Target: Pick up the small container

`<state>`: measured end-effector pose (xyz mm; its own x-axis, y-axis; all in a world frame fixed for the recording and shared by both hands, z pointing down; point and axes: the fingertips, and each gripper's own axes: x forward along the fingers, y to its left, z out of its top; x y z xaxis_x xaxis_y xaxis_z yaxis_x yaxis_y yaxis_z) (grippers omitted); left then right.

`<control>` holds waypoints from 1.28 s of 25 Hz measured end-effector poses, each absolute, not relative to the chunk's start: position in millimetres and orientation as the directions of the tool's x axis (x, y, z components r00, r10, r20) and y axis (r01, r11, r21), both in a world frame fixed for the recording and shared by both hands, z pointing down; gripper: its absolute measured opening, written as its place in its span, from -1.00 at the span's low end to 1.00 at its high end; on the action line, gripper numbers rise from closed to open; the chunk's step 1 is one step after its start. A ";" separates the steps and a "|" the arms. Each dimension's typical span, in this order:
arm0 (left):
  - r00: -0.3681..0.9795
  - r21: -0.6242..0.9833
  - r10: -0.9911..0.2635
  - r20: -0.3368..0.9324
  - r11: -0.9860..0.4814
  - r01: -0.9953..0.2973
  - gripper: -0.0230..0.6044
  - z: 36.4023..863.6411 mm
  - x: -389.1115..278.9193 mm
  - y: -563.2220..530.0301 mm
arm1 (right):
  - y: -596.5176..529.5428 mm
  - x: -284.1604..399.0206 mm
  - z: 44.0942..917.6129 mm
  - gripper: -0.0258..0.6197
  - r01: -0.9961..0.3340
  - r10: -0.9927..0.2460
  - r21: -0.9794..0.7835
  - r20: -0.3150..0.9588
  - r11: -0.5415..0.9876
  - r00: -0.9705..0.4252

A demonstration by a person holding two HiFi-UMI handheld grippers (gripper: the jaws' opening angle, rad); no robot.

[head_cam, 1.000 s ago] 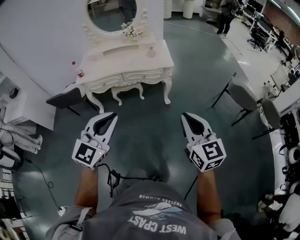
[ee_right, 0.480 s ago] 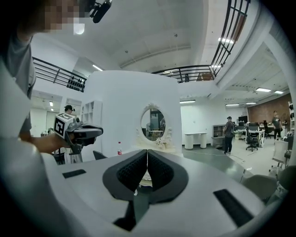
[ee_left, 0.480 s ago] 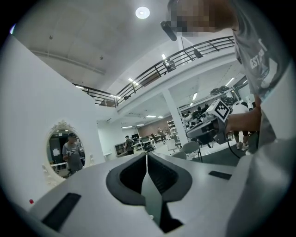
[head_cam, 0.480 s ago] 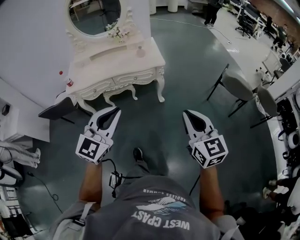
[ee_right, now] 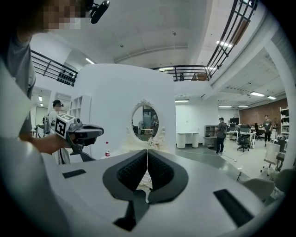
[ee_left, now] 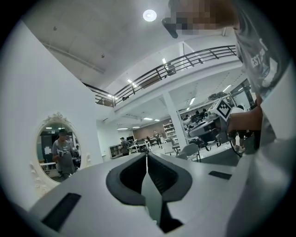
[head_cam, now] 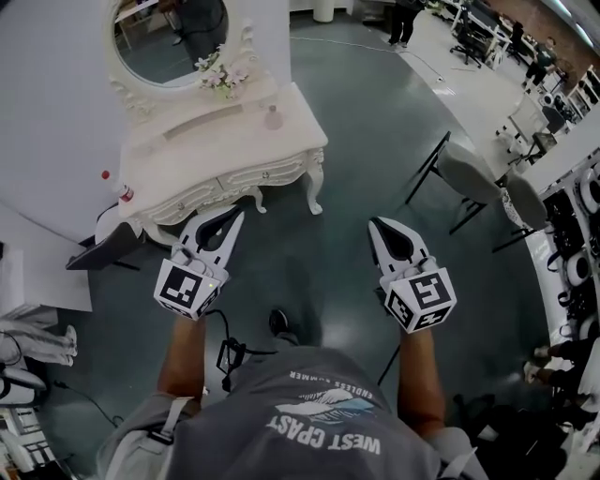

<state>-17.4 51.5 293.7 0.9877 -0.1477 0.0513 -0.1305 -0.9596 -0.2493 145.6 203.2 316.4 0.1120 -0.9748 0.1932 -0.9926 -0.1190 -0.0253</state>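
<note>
A white dressing table [head_cam: 202, 164] with an oval mirror [head_cam: 169, 37] stands ahead on the left. On its top, a small pale container [head_cam: 273, 116] sits near a bunch of flowers [head_cam: 220, 77]. My left gripper [head_cam: 232, 214] hangs in the air just short of the table's front edge, jaws shut and empty. My right gripper [head_cam: 377, 225] is held level with it over the bare floor, also shut on nothing. The left gripper view shows its jaws meeting [ee_left: 147, 155] with the mirror [ee_left: 55, 148] off to the left. The right gripper view looks over its shut jaws [ee_right: 147, 152] at the table's mirror [ee_right: 144, 121].
A red-capped bottle [head_cam: 123, 192] stands at the table's left end, with a black seat [head_cam: 98, 246] beside it. Two grey chairs [head_cam: 473, 183] stand on the right. A white shelf unit [head_cam: 37, 281] lies to the left. People stand far back [head_cam: 403, 19].
The dressing table has drifted left and nearer in the head view as the person walks toward it. Both grippers stay shut and level, now closer to the table's front.
</note>
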 end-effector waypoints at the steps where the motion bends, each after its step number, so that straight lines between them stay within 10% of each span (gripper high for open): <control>1: 0.989 -0.248 -0.141 0.051 -0.961 -0.125 -0.85 293.8 -14.9 42.6 | 196.1 147.1 317.1 -0.84 -0.992 -0.973 -0.025 0.197 -0.127 0.120; 32: 0.971 -0.208 -0.237 0.021 -0.951 -0.228 -0.85 296.3 -51.9 -135.6 | -0.2 153.2 305.7 -0.84 -0.998 -0.977 0.031 0.205 -0.057 0.063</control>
<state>-51.9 -135.6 296.3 0.9712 -0.2374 0.0207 -0.2280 -0.9512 -0.2078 153.2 -0.2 305.7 0.0626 -0.9767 0.2051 -0.9979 -0.0573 0.0315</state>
